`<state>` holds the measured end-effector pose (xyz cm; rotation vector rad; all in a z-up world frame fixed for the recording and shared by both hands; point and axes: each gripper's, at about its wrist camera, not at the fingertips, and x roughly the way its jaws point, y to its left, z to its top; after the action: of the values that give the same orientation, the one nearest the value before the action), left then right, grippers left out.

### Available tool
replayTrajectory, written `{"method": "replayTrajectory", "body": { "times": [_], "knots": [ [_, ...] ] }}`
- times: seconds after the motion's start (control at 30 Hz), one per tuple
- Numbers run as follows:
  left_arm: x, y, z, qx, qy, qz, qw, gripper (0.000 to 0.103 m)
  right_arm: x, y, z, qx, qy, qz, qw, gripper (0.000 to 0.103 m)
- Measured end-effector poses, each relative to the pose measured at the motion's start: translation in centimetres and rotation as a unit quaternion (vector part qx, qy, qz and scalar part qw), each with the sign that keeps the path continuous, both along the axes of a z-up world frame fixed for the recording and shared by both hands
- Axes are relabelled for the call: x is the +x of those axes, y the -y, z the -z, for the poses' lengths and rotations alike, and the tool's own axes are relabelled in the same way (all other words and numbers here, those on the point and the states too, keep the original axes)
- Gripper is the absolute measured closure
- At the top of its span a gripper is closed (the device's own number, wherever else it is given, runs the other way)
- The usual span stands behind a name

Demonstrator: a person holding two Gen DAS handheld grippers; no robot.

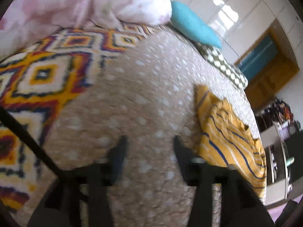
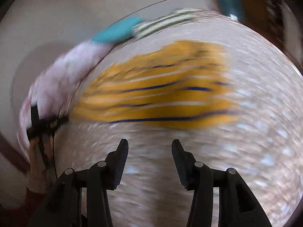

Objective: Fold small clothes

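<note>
Daylight fills both feeds; I see no harsh shadows on the bedspread. In my left wrist view a white glare patch burns out on the glossy wall at upper right, and everything is mildly soft. My right wrist view is heavily smeared in arcs: the yellow striped garment at centre is streaks, while only the black fingers at the bottom stay sharp. Both frames bow at the rims, with dark corners.
</note>
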<state>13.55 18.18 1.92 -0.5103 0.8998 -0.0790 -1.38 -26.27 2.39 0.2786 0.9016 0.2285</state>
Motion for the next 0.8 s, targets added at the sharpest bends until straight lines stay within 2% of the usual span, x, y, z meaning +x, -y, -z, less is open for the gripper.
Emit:
{"method": "replayTrajectory", "body": {
  "times": [0.07, 0.13, 0.23, 0.27, 0.3, 0.37, 0.5, 0.53, 0.67, 0.73, 0.8],
  "knots": [
    [-0.4, -0.9, -0.7, 0.013, 0.015, -0.011, 0.9997, 0.045, 2.9, -6.0, -0.1, -0.068, 0.01, -0.056, 0.996, 0.051],
    [-0.9, -1.8, -1.5, 0.031, 0.032, -0.025, 0.9987, 0.035, 4.8, -10.2, 0.1, -0.107, 0.021, -0.094, 0.99, 0.051],
    [-1.5, -3.1, -2.0, 0.052, 0.047, -0.05, 0.9963, 0.032, 7.4, -17.0, 0.8, -0.181, 0.039, -0.148, 0.972, 0.051],
    [-1.4, -3.6, -2.0, 0.049, 0.046, -0.053, 0.9963, 0.032, 8.3, -19.6, 1.6, -0.226, 0.045, -0.165, 0.959, 0.051],
    [-1.4, -4.1, -1.9, 0.038, 0.045, -0.056, 0.9967, 0.032, 8.8, -21.1, 2.1, -0.255, 0.048, -0.17, 0.951, 0.051],
    [-1.4, -4.9, -1.7, 0.016, 0.044, -0.061, 0.9971, 0.032, 10.0, -24.4, 3.9, -0.334, 0.058, -0.171, 0.925, 0.051],
    [-1.4, -5.7, -1.5, -0.004, 0.044, -0.065, 0.9969, 0.032, 12.3, -27.6, 4.7, -0.426, 0.085, -0.146, 0.889, 0.051],
    [-1.3, -5.9, -1.4, -0.005, 0.044, -0.067, 0.9968, 0.032, 13.3, -28.1, 4.9, -0.441, 0.082, -0.136, 0.883, 0.051],
    [-1.3, -5.5, -1.0, 0.0, 0.041, -0.072, 0.9966, 0.032, 17.2, -29.6, 5.5, -0.475, 0.071, -0.1, 0.871, 0.051],
    [-1.2, -5.2, -0.9, 0.006, 0.041, -0.07, 0.9967, 0.032, 17.8, -30.0, 5.5, -0.477, 0.064, -0.104, 0.87, 0.059],
    [-1.2, -4.7, -0.8, 0.017, 0.042, -0.063, 0.997, 0.032, 18.3, -29.6, 4.8, -0.461, 0.057, -0.107, 0.879, 0.075]
  ]
}}
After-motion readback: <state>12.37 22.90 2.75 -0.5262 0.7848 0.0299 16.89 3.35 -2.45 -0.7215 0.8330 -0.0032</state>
